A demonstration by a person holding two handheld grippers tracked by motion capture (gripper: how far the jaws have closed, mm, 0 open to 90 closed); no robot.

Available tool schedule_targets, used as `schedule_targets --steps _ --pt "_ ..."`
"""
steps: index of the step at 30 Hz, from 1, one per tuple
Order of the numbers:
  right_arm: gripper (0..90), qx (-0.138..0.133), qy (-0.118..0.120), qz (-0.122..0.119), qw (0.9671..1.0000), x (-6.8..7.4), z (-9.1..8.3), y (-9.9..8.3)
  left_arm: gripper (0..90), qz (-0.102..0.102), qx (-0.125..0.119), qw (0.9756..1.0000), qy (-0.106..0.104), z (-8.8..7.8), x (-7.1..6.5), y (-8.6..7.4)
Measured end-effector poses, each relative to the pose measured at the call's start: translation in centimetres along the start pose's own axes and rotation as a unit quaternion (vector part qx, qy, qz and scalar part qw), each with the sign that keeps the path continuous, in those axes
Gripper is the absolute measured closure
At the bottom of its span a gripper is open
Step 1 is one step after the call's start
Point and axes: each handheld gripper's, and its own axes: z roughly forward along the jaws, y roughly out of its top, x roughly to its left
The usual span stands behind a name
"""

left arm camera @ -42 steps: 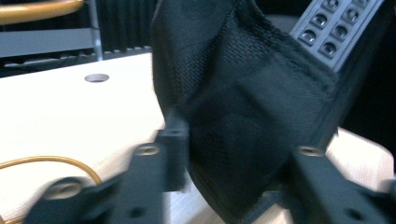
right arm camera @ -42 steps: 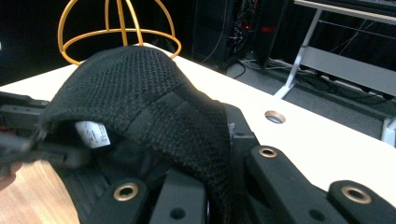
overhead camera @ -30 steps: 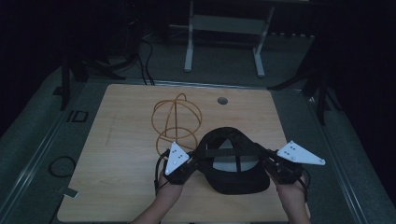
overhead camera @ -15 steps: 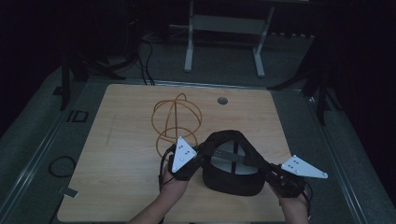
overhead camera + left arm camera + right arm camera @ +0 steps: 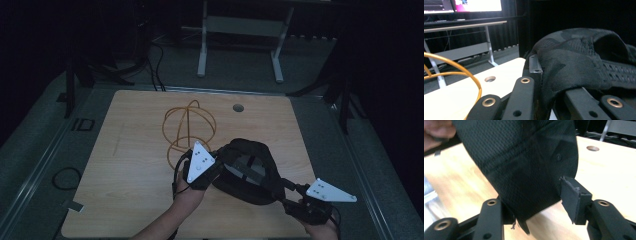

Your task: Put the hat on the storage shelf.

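The black cap [image 5: 247, 172] sits low over the near-right part of the wooden table [image 5: 130, 150], the left gripper [image 5: 207, 172] pinched onto its rim while the right gripper [image 5: 537, 202] has the brim between jaws that stand apart. I reckon that loose side could slip if either hand pulls. The cap looks empty inside; the yellow wire frame [image 5: 187, 127] behind holds nothing

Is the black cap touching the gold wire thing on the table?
Apart. In the high view, bare table shows between the black cap and the gold wire frame.
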Motion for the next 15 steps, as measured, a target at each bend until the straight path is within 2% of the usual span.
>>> schedule_targets --steps 4,8,11,15 --pt "44.2 0.013 0.016 -0.013 0.9997 0.2 -0.6 -0.8 88.1 -0.001 -0.003 1.0000 -0.004 0.1 -0.5 0.0" --pt "41.0 0.038 0.042 -0.019 0.9982 0.2 -1.1 -1.8 88.1 -0.011 -0.011 0.9998 -0.010 0.1 -0.5 0.2" --pt "38.8 0.038 0.059 -0.017 0.9974 0.0 -1.6 -2.5 88.1 -0.006 -0.010 0.9998 -0.016 0.1 -0.7 0.5" --pt "39.1 0.036 0.060 -0.034 0.9970 -0.2 -2.3 -2.7 88.1 0.000 -0.008 0.9997 -0.021 -0.1 -0.8 0.6"
